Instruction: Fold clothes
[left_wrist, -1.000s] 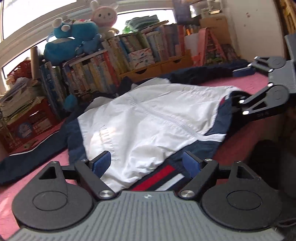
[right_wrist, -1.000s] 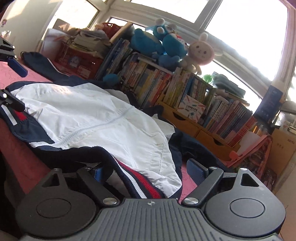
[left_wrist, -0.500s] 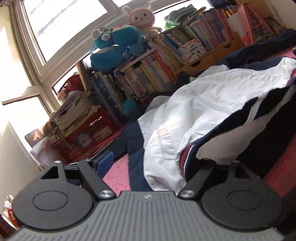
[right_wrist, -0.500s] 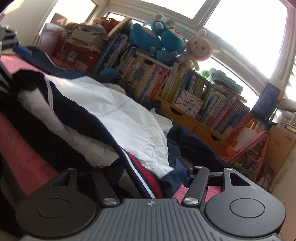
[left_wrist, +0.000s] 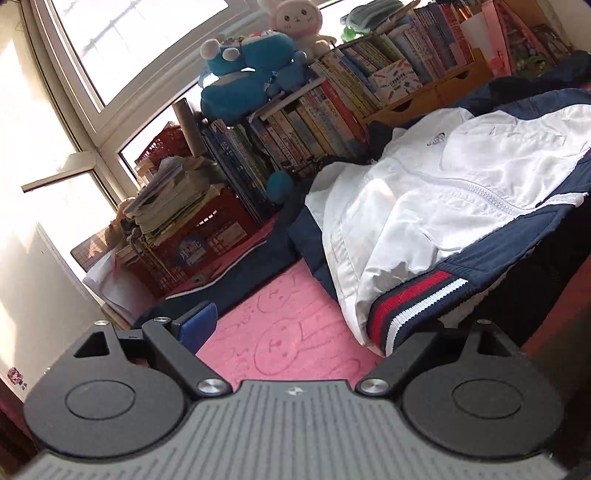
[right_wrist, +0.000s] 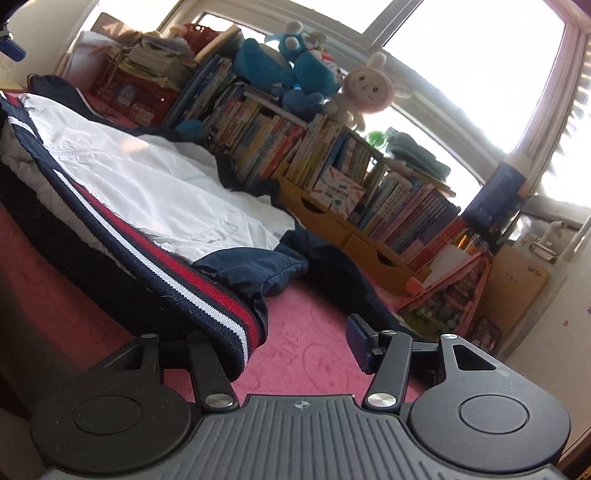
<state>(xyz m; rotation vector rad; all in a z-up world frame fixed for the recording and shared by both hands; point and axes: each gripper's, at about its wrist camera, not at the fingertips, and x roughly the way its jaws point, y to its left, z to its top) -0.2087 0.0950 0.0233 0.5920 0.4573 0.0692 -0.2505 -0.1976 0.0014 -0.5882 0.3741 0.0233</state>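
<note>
With the jacket (left_wrist: 461, 192) hem turned up on itself, we hold both tongs (left_wrist: 314, 325) (right_wrist: 295, 347) spread wide, gripping nothing; sleeves lie unfolded.

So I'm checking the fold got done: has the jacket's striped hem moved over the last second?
Yes. The striped hem has been carried away from the near edge, up over the white front toward the bookshelf.
</note>
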